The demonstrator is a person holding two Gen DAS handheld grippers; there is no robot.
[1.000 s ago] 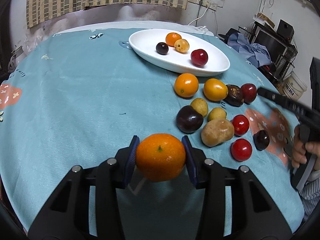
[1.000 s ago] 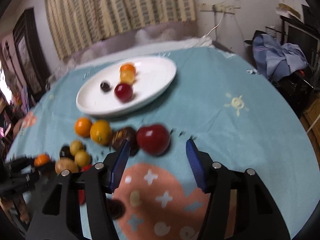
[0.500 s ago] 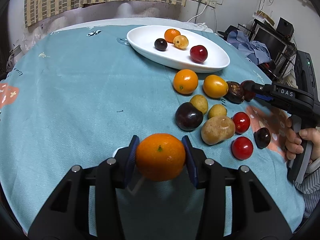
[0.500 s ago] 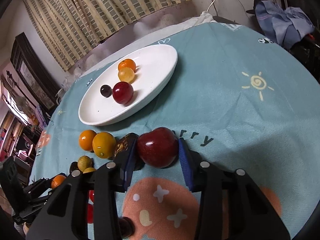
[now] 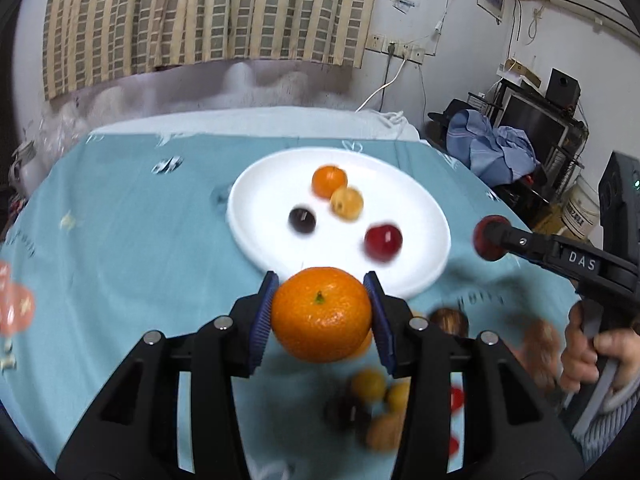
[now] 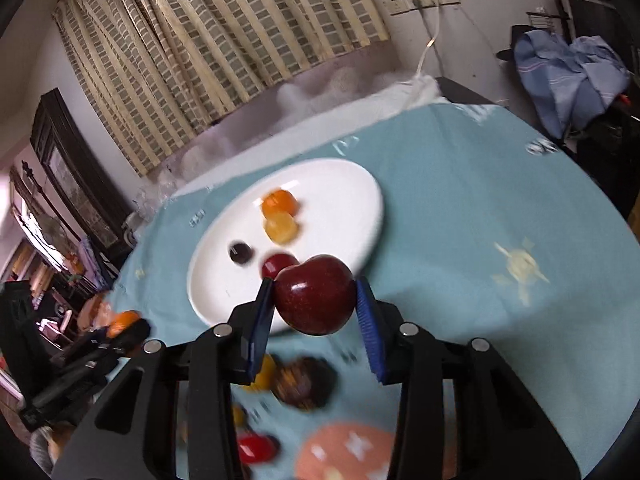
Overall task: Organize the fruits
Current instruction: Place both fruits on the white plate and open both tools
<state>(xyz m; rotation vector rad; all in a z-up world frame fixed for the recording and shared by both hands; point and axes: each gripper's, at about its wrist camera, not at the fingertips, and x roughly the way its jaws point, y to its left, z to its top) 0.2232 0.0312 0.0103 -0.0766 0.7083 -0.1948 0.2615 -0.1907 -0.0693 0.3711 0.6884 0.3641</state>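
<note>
My left gripper (image 5: 322,320) is shut on a large orange (image 5: 321,314) and holds it in the air just short of the near rim of the white plate (image 5: 264,200). My right gripper (image 6: 316,312) is shut on a dark red apple (image 6: 315,300), lifted above the plate's near edge (image 6: 208,300). The right gripper also shows at the right of the left wrist view (image 5: 490,238). The plate holds a small orange (image 5: 329,181), a yellow fruit (image 5: 347,203), a dark plum (image 5: 302,220) and a red fruit (image 5: 383,241).
Several loose fruits lie blurred on the teal tablecloth (image 5: 120,248) below the grippers, among them a brown one (image 6: 304,384) and a red one (image 6: 254,448). A curtain and wall stand behind the table. Clothes and shelves (image 5: 496,152) stand at the right.
Both grippers have lifted their fruit off the cloth and moved forward towards the plate. The right gripper closed on the apple earlier and now carries it raised.
</note>
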